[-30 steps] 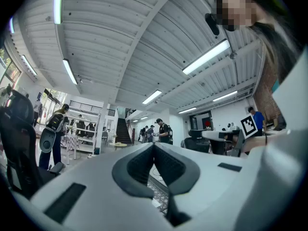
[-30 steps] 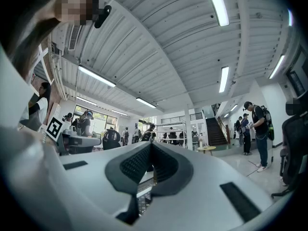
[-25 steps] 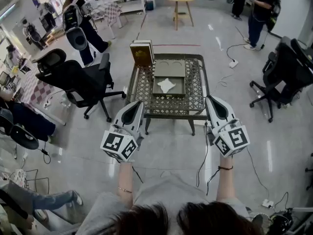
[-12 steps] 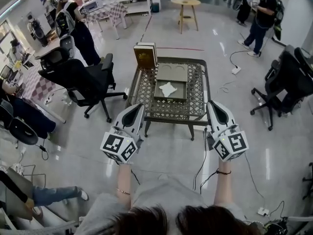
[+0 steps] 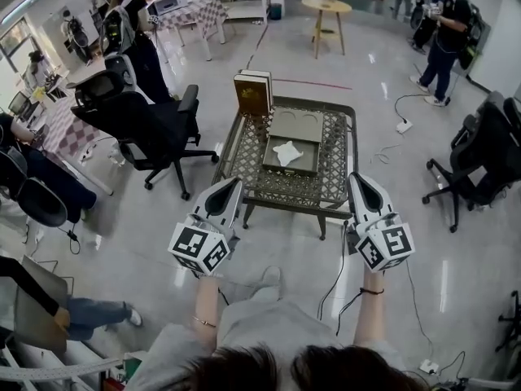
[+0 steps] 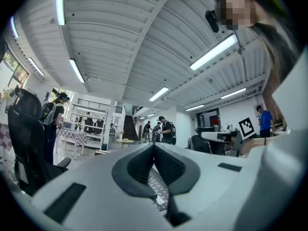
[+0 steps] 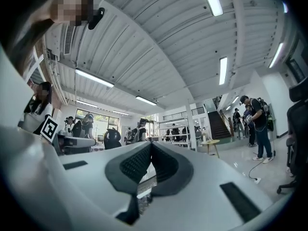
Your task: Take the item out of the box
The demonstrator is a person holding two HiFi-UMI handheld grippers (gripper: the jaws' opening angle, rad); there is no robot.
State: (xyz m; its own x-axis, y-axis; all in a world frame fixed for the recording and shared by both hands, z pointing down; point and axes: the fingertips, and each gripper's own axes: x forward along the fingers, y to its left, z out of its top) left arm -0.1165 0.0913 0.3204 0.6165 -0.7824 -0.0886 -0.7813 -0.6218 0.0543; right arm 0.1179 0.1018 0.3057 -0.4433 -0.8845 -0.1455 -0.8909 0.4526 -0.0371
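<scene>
An open flat olive box (image 5: 287, 170) lies in the middle of a metal mesh table (image 5: 244, 157), with a white crumpled item (image 5: 286, 152) inside it. Its lid (image 5: 297, 125) lies just behind it. My left gripper (image 5: 232, 184) is shut and empty, held level in the air short of the table's near left edge. On the other side my right gripper (image 5: 358, 179) is likewise shut and empty before the near right edge. In the left gripper view the pads (image 6: 144, 163) meet at the tip, and in the right gripper view the pads (image 7: 137, 163) meet too.
A brown book-like case (image 5: 253, 94) stands upright at the table's far left corner. A black office chair (image 5: 155, 129) is left of the table, another (image 5: 480, 157) to the right. A cable (image 5: 338, 271) runs over the floor by the right gripper. People stand at the back.
The table now sits a little lower and nearer in the head view, and a shoe has come into sight below the grippers. Both grippers stay shut and empty.
</scene>
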